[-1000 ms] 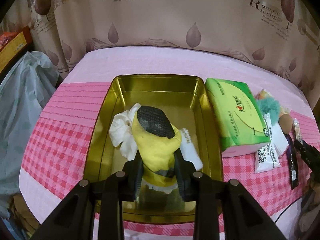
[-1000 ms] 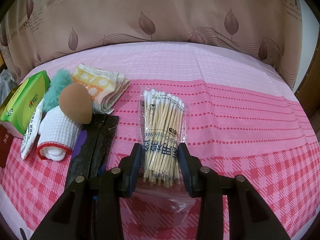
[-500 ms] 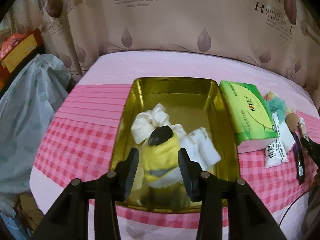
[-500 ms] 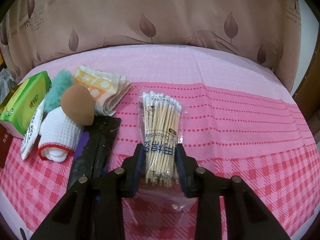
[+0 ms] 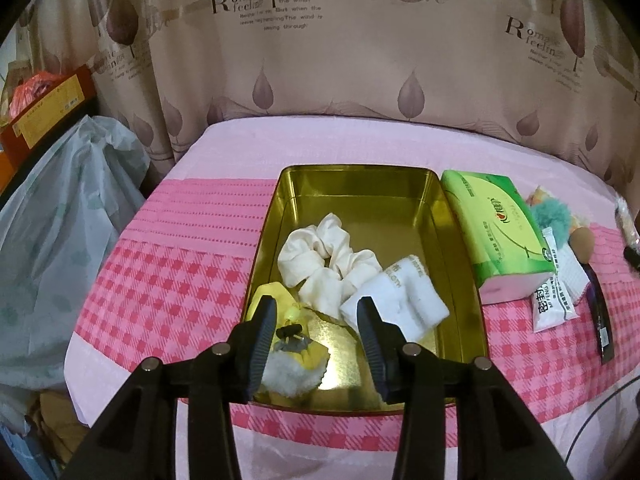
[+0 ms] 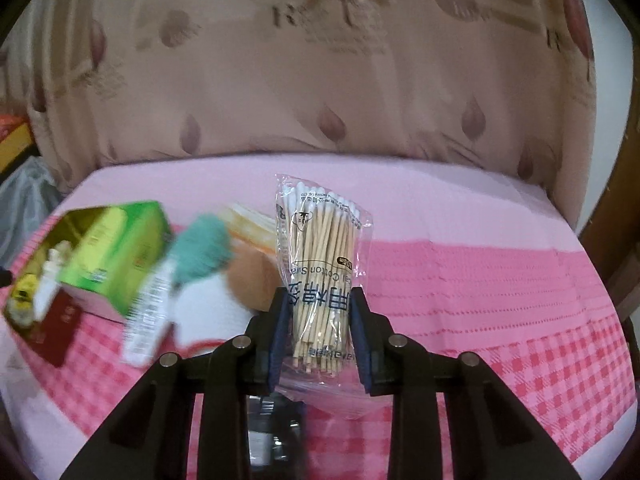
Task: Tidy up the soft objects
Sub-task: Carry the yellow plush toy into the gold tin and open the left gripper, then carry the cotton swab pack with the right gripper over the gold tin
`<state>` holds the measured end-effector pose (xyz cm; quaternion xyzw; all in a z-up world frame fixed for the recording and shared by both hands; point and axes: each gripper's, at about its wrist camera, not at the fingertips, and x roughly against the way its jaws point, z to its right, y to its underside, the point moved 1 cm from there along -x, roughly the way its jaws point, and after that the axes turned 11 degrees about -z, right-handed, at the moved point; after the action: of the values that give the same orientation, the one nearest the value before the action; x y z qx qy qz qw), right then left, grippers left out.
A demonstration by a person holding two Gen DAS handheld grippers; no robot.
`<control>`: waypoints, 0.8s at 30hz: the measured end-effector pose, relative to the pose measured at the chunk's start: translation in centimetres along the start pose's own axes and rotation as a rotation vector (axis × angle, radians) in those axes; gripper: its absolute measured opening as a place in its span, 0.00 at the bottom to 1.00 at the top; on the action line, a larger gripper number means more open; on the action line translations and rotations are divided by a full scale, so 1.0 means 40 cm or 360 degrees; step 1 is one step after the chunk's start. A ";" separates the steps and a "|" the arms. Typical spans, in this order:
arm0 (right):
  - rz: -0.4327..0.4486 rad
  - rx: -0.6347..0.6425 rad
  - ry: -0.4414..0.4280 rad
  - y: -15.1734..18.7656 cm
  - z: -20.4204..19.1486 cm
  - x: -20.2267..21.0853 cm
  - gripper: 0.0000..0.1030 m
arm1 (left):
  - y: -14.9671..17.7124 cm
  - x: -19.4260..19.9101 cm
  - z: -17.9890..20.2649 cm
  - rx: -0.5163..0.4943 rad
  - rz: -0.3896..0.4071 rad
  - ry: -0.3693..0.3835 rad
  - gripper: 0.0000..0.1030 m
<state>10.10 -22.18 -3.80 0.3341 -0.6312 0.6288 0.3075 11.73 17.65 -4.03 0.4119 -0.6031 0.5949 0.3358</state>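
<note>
Black fingers of the right gripper (image 6: 319, 330) clench a clear bag of cotton swabs (image 6: 322, 276), lifted off the pink-checked worktop (image 6: 500, 320). Only the left view shows the left gripper (image 5: 316, 334) released (nothing held) over the gold tin (image 5: 460, 280), where a yellow sock (image 5: 296, 356) lies.

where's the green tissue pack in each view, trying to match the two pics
Left wrist view: green tissue pack lies right of centre, just beside the gold tin's right wall.
Right wrist view: same pack, blurred, at left of centre.
Shared landmark: the teal fluffy puff, next to the pack in both.
</note>
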 end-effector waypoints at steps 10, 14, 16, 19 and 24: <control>0.0012 0.0278 -0.0338 -0.033 -0.274 0.087 0.26 | -0.003 -0.001 -0.023 0.0033 0.0013 0.0022 0.41; -0.0013 0.0386 -0.0459 -0.035 -0.391 0.087 0.26 | -0.005 -0.001 -0.038 0.0062 0.0014 0.0030 0.42; -0.0023 0.0438 -0.0511 -0.034 -0.449 0.084 0.26 | -0.006 -0.001 -0.045 0.0080 0.0016 0.0033 0.42; -0.0061 0.0512 -0.0555 -0.036 -0.530 0.067 0.26 | -0.009 -0.005 -0.060 0.0108 0.0016 0.0022 0.42; -0.0146 0.0606 -0.0588 -0.022 -0.629 0.017 0.26 | -0.012 -0.011 -0.083 0.0153 0.0019 0.0006 0.42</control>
<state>9.61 2.94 -2.20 0.5232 -0.5313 0.6499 0.1469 12.05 21.01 -3.99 0.4228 -0.5757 0.6259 0.3132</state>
